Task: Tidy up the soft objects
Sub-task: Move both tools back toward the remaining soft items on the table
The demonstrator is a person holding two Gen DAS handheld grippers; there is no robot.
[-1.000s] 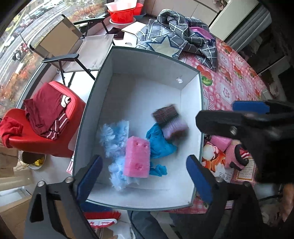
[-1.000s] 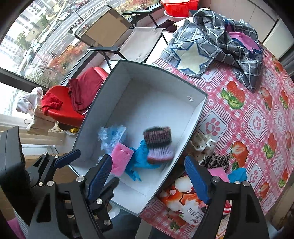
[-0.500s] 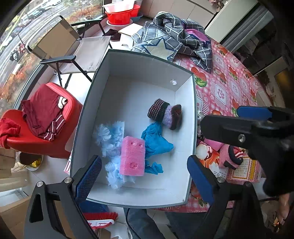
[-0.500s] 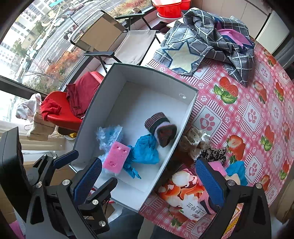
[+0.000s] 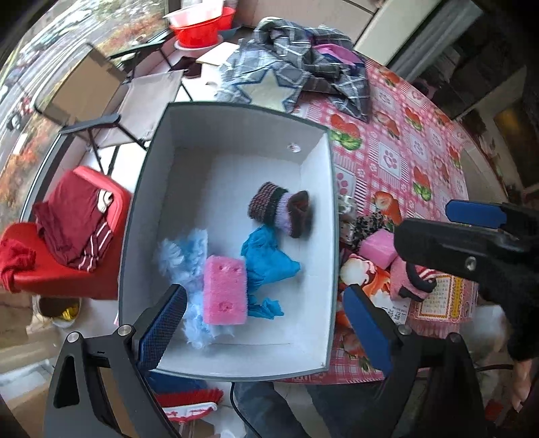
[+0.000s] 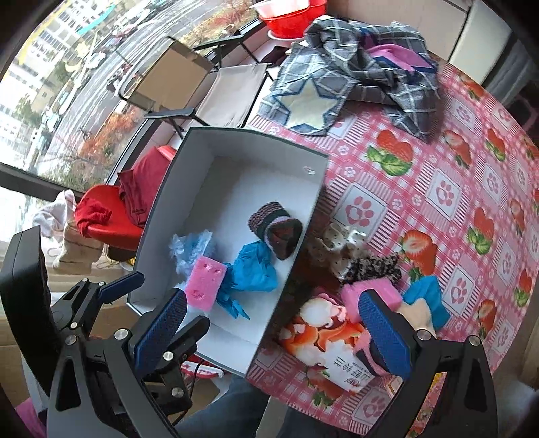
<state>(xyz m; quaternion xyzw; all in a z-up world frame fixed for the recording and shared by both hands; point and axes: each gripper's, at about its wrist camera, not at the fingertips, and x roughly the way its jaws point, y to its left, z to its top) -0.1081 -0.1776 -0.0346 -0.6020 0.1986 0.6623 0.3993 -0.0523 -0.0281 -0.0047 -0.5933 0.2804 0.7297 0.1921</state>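
Note:
A white box (image 5: pixel 229 114) (image 6: pixel 215 161) sits on the table's left edge. Inside lie a striped knit sock (image 5: pixel 281 212) (image 6: pixel 274 224), a blue cloth (image 5: pixel 266 259) (image 6: pixel 252 266), a pink sponge (image 5: pixel 225 293) (image 6: pixel 205 281) and a light blue fluffy duster (image 5: pixel 178 252) (image 6: pixel 192 246). Right of the box lie a pink sponge (image 5: pixel 377 247) (image 6: pixel 374 289), a spotted fabric piece (image 6: pixel 370 266), a blue cloth (image 6: pixel 426 296) and a pink slipper (image 5: pixel 409 281). My left gripper (image 5: pixel 262 323) is open and empty above the box's near end. My right gripper (image 6: pixel 273 330) is open and empty over the box's right wall.
A grey plaid blanket with a star (image 5: pixel 296 70) (image 6: pixel 353 84) lies at the table's far end. A printed pouch (image 6: pixel 323 340) lies by the box. A red chair with clothes (image 5: pixel 70 229), a folding chair (image 5: pixel 134 104) and red basins (image 5: pixel 198 27) stand left, off the table.
The striped sock dropped from the air into the box and now lies still by the right wall. My right gripper has drawn back and to the right; both cameras rose a little.

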